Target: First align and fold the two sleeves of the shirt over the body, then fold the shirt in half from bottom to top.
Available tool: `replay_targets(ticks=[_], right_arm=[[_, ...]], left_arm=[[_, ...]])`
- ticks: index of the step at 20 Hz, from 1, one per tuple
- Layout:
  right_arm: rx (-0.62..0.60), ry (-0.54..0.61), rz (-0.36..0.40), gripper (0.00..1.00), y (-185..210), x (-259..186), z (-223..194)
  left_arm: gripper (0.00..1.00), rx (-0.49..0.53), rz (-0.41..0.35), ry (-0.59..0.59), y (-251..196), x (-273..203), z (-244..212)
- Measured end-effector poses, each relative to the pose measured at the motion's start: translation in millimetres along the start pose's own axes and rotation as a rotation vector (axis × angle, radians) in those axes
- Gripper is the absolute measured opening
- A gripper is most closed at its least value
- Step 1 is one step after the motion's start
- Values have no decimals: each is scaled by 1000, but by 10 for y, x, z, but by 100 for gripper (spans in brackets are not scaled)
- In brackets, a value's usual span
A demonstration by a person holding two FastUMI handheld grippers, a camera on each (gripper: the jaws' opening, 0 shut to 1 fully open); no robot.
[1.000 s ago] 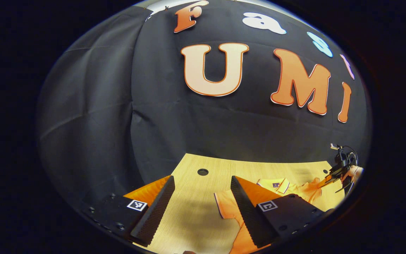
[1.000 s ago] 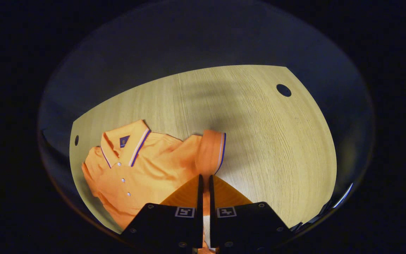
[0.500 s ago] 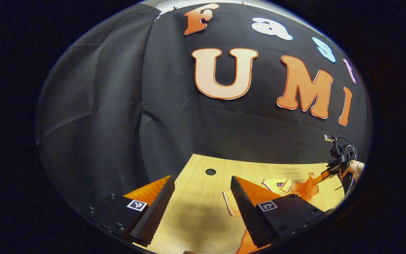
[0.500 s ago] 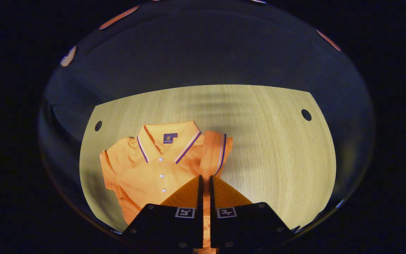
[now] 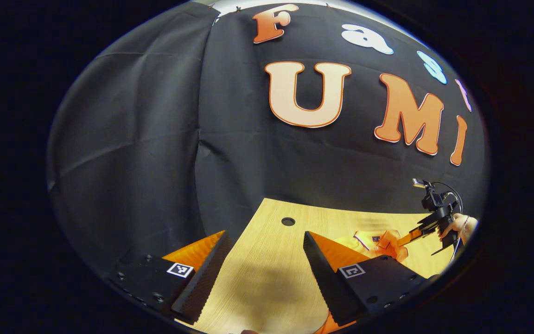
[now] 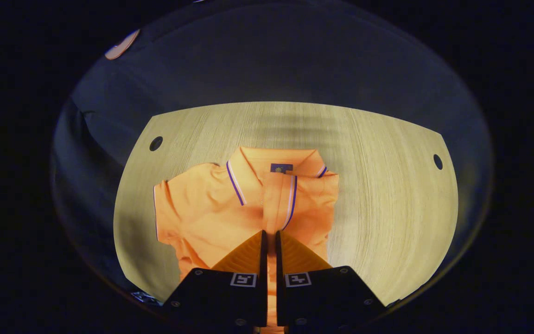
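The right gripper (image 6: 269, 236) pinches a sleeve (image 6: 280, 204) of the orange polo shirt (image 6: 211, 213) over its body on the surface (image 6: 387, 195). If released crooked, the sleeve may bunch. The left gripper (image 5: 267, 241) is spread, empty.

- A black cloth wall (image 5: 146, 139) hangs behind the worktop, creased with long folds and a vertical seam where two panels meet.
- The worktop (image 6: 387, 195) is pale wood with fine straight grain and a curved far edge.
- Two round dark holes sit in it near the far corners, one at the left (image 6: 155, 143) and one at the right (image 6: 437, 161).
- Light falls from above, leaving soft shadows (image 5: 267, 283) on the wood.
- The surroundings beyond the worktop are dim.
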State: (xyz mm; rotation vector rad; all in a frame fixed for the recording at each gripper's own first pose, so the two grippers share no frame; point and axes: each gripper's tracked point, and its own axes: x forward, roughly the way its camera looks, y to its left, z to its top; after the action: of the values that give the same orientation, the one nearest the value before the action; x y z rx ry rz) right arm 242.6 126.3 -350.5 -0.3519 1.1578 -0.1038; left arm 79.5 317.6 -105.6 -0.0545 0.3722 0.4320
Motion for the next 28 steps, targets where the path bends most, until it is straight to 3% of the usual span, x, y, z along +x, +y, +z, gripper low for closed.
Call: replay_targets(ticks=[2,3,4,8,10,11,12,13,14,15,16,19,24,28], right_arm=[[2,19,40,8,153,49,-45],[15,27,71,13,238,57,-54],[24,39,93,8,294,62,-71],[57,40,154,11,443,61,-40],[72,41,203,26,577,32,-41],[66,34,209,42,594,25,-20],[58,28,213,50,604,19,-31],[53,20,210,68,607,15,-31],[47,9,203,66,598,2,-21],[44,-7,196,91,591,-19,-7],[48,-23,196,97,591,-46,19],[58,-67,195,99,556,-140,76],[34,-160,131,99,292,-367,158],[50,-218,134,99,122,-601,176]], left_arm=[[98,2,7,8,5,-7,5],[98,0,13,9,7,-7,16],[100,-4,11,8,0,-2,10],[98,-21,5,15,10,11,-32],[98,-21,5,18,11,9,-28],[98,-20,6,19,15,6,-19],[98,-18,6,21,9,7,-24],[98,-18,5,22,6,9,-20],[98,-15,4,25,6,7,-27],[98,-11,3,28,6,5,-27],[98,-7,0,28,1,3,-33],[98,8,-13,32,-5,-14,-27],[98,-3,-58,79,-37,-22,-116],[98,-13,-115,144,-85,-75,-145]])
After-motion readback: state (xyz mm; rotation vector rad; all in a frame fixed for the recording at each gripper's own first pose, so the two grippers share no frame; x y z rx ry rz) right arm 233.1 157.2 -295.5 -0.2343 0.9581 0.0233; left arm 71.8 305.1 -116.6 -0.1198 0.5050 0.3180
